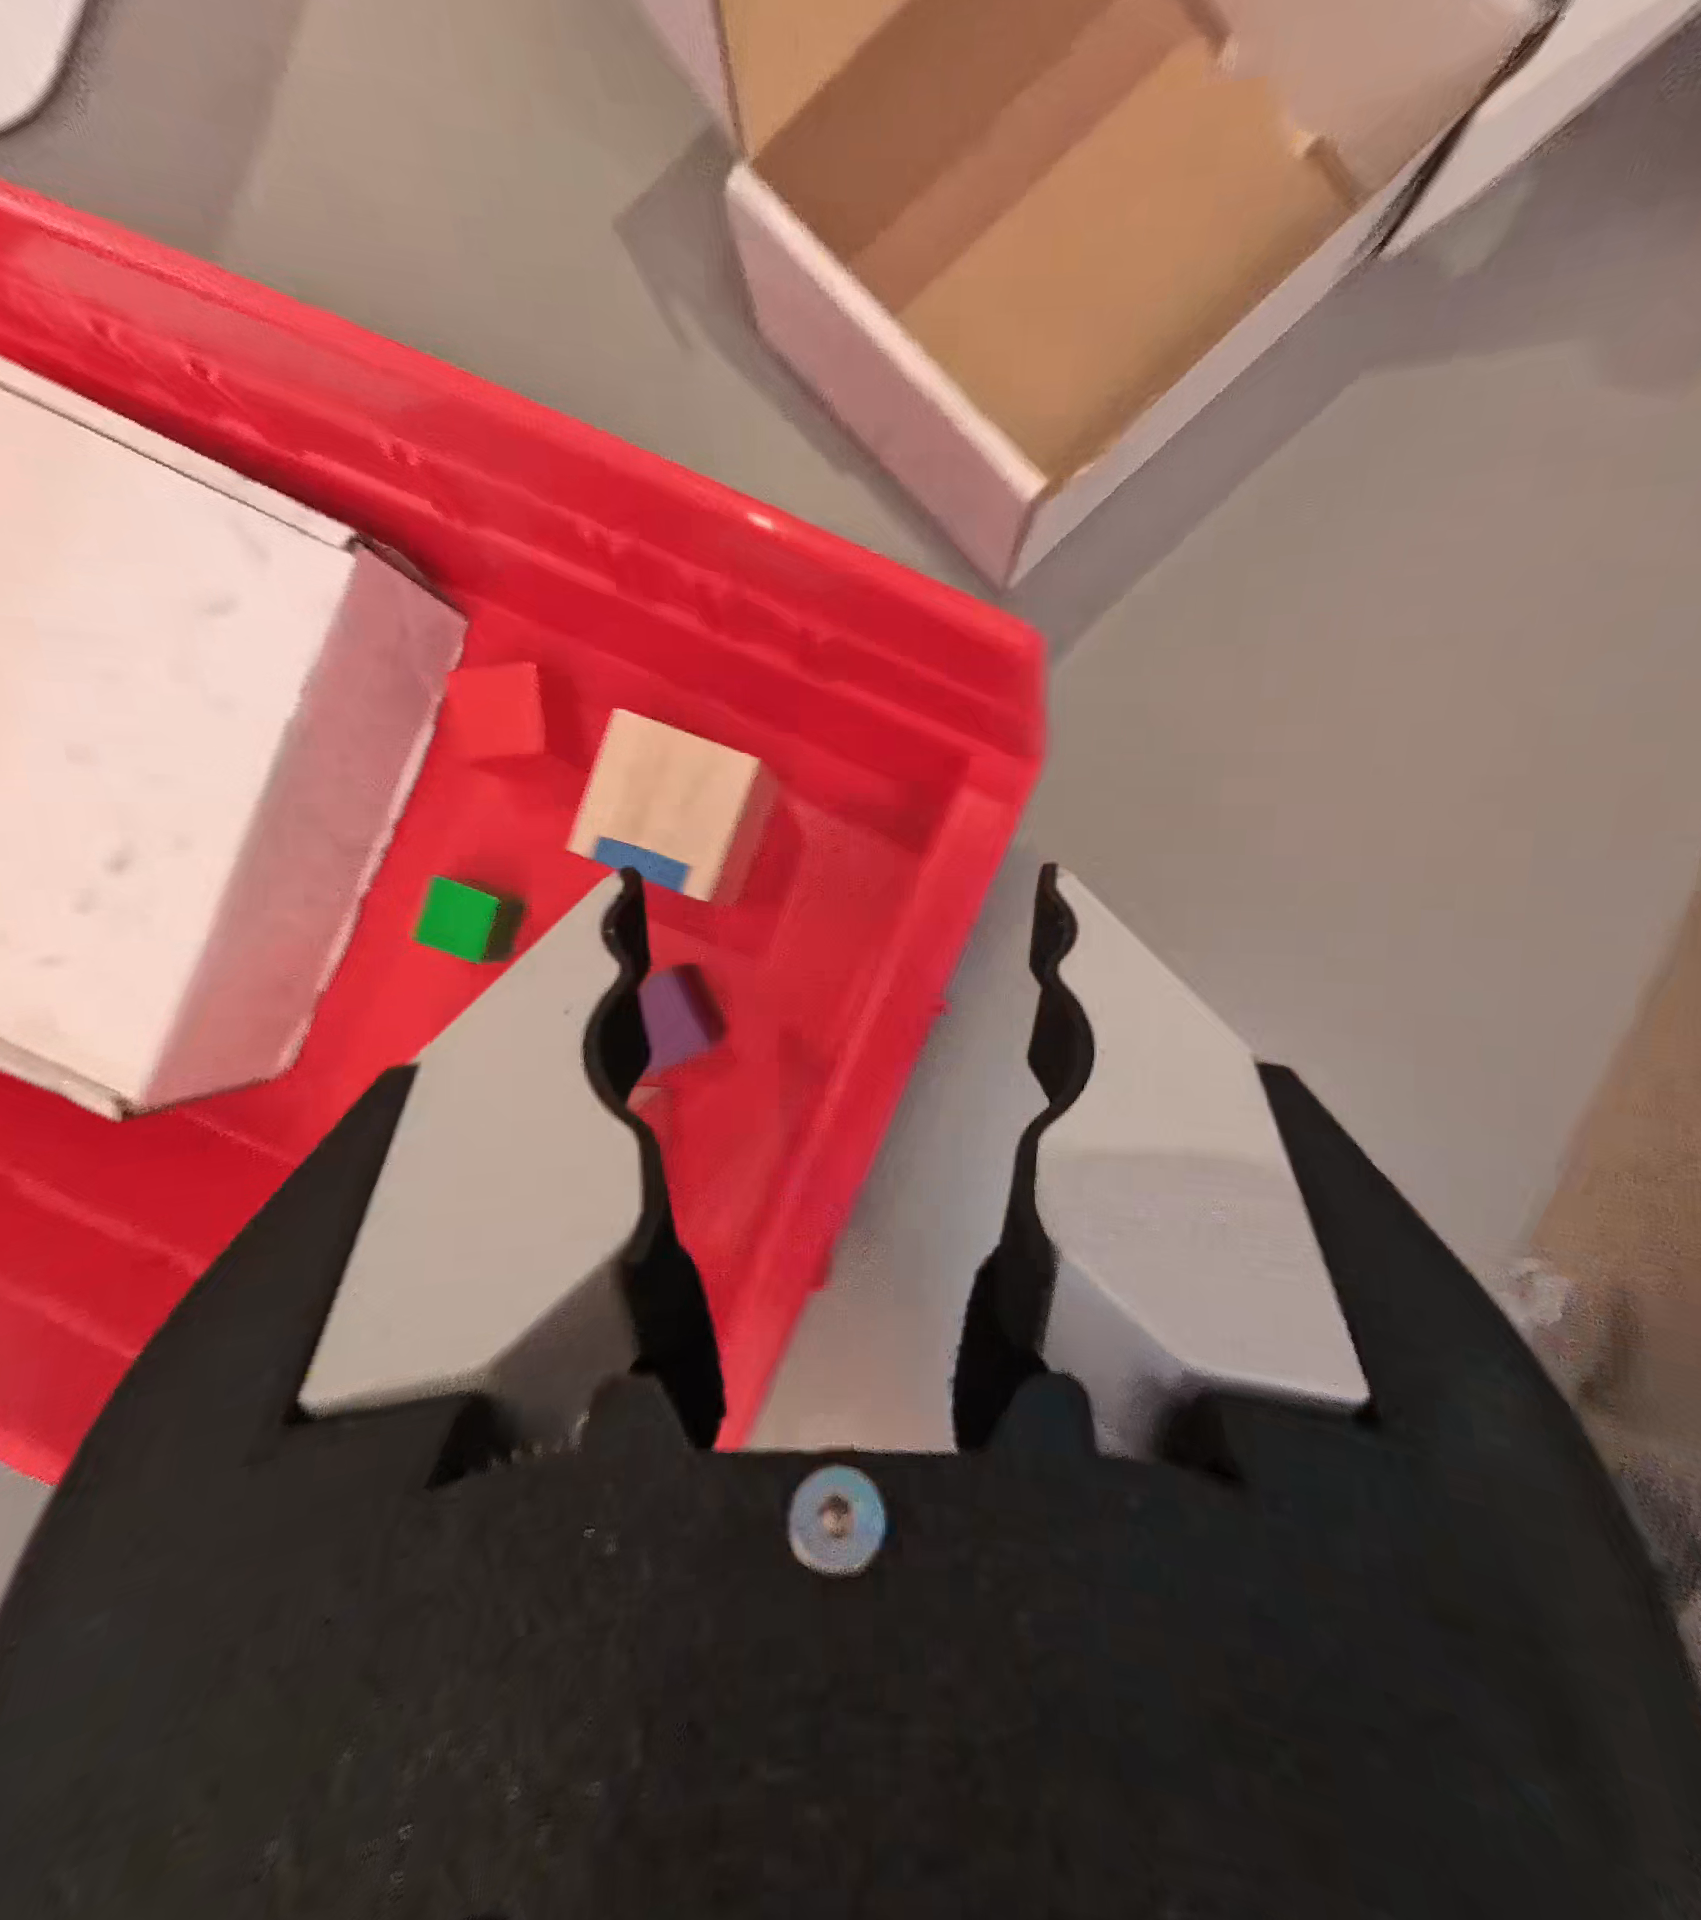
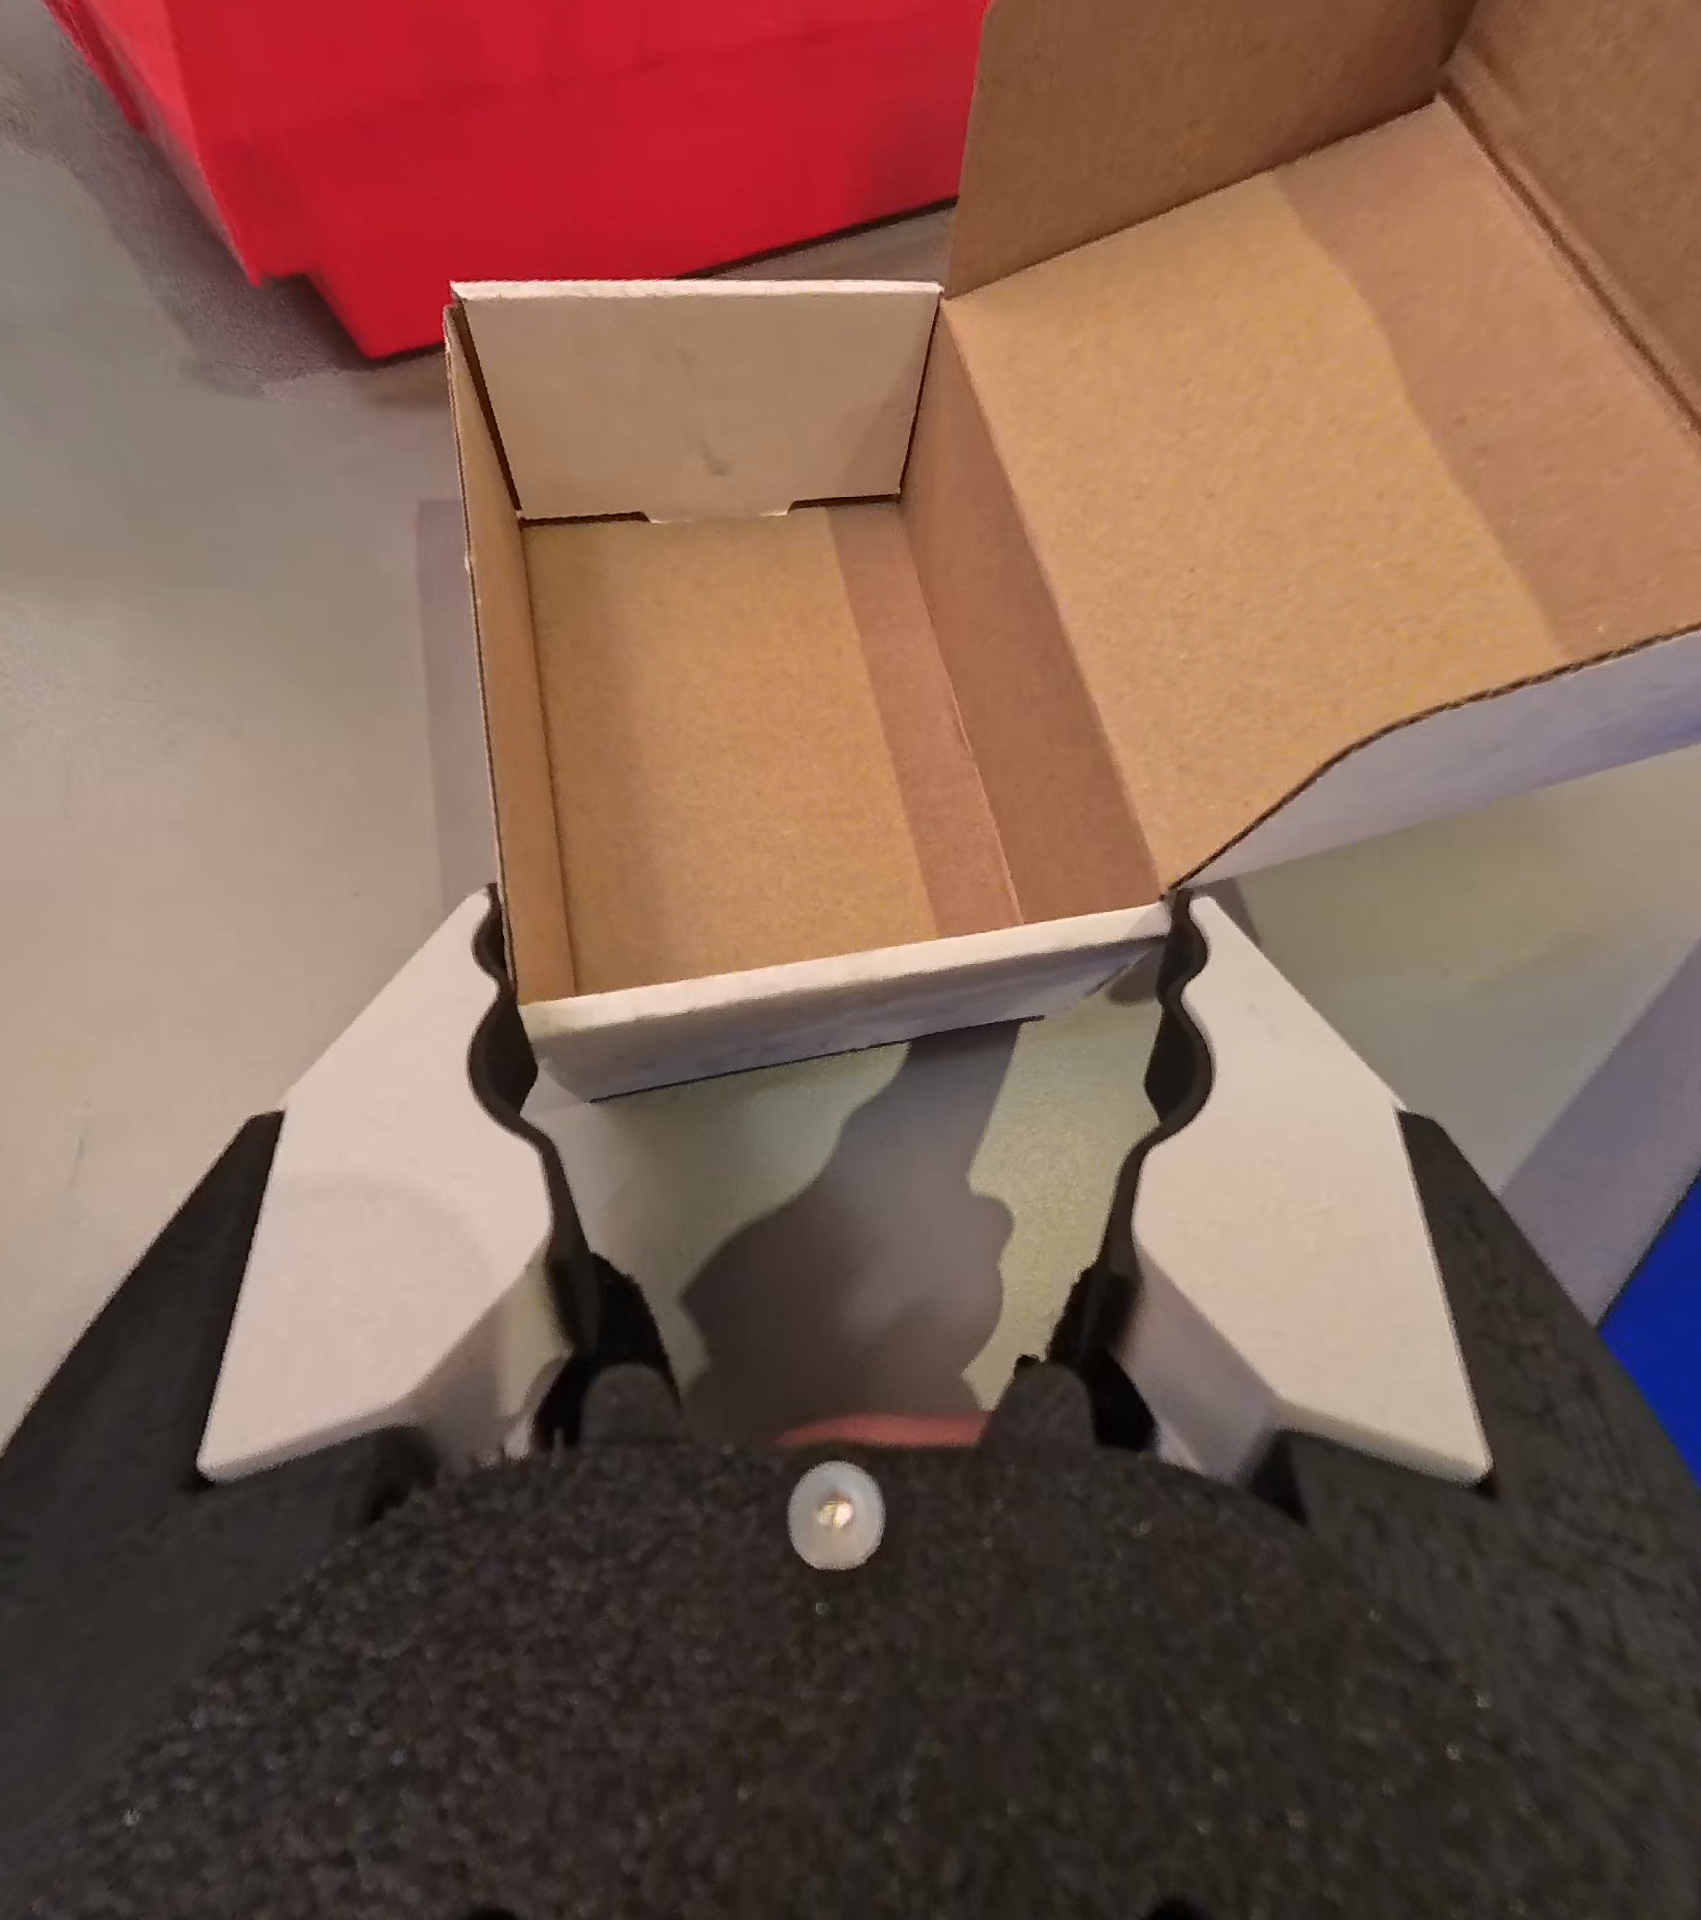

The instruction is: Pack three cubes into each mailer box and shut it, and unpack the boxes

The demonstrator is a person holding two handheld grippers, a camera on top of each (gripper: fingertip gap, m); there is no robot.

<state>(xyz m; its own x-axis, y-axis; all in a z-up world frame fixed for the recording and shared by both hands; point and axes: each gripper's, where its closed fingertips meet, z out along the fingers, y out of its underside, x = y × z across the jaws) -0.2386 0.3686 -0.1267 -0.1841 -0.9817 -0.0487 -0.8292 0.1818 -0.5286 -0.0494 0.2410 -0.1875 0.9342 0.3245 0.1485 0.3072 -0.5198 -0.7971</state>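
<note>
white cardboard mailer box [image 2: 825,665] open and empty; small coloured cubes [image 1: 468,918] unpacked in red plastic bin [image 1: 721,582]; left gripper [image 1: 835,883] and right gripper [image 2: 830,914] both spread, holding nothing.

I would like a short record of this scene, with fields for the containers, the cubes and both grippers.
open box: white cardboard mailer box, lid up, empty inside
shut box: white cardboard mailer box, lying in the red plastic bin
loose cubes in bin: large pale wooden cube, small green cube, small purple cube, small red cube
left hand-held gripper: open, empty, over the bin corner
right hand-held gripper: open, empty, at the open box
</note>
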